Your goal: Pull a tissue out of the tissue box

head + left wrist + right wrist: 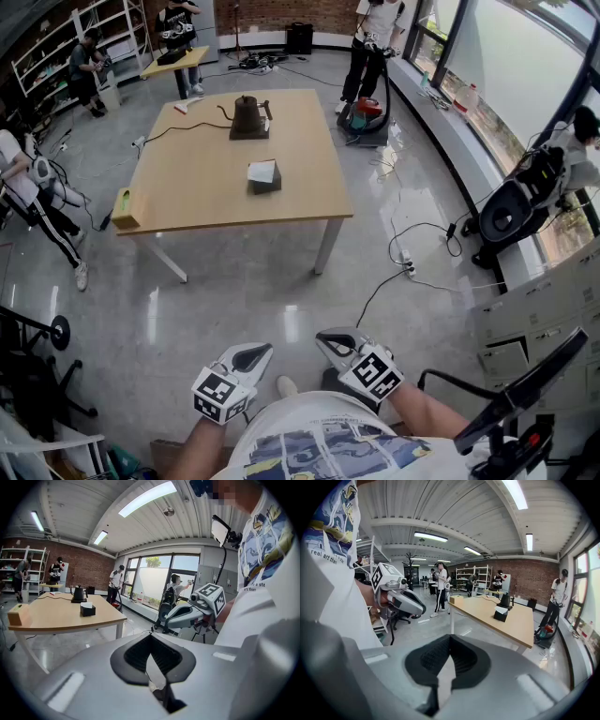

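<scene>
The dark tissue box [263,176], with a white tissue standing out of its top, sits near the middle of the wooden table [197,178], far ahead of me. It also shows small in the left gripper view [87,609] and the right gripper view [501,613]. My left gripper [263,352] and right gripper [323,339] are held close to my body, well short of the table. Both are shut with nothing between their pads. In the left gripper view its own tips [150,636] meet. So do those of the right gripper [449,637].
A dark kettle [249,116] on a base stands farther back on the table, with a cable running left. A small yellow box [125,208] sits at the table's left front corner. Cables [403,258] lie on the floor to the right. Several people stand around the room.
</scene>
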